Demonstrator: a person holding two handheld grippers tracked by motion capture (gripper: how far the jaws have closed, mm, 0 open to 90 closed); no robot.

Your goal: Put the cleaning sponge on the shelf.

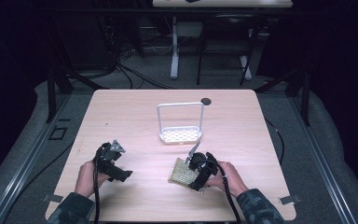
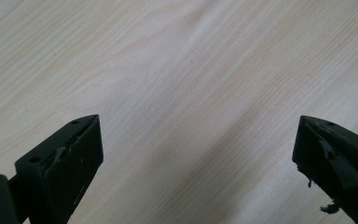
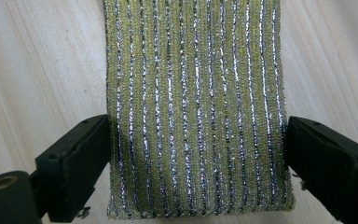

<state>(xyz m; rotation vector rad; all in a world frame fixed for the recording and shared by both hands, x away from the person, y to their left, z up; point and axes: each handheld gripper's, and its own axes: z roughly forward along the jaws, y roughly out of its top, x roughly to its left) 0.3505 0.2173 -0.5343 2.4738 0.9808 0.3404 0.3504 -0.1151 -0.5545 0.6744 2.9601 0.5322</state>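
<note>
My right gripper (image 3: 196,140) sits over the near end of the yellow-green scouring pad (image 3: 196,107), jaws apart at its two long edges, not yet clamped. The pad lies flat on the table (image 1: 135,116), in front of the white rack (image 1: 180,134), its long axis straight ahead of my jaws. My left gripper (image 2: 196,154), open over bare wood, is farther from the pad

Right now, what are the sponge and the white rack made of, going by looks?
Sponge: looks like yellow-green knitted scouring fabric with silvery metallic threads in ribbed stripes that glint; probably a soft core inside, though that can't be seen. Rack: white, smooth, thin bent handle over a perforated tray; coated metal wire or plastic, can't tell which.
</note>
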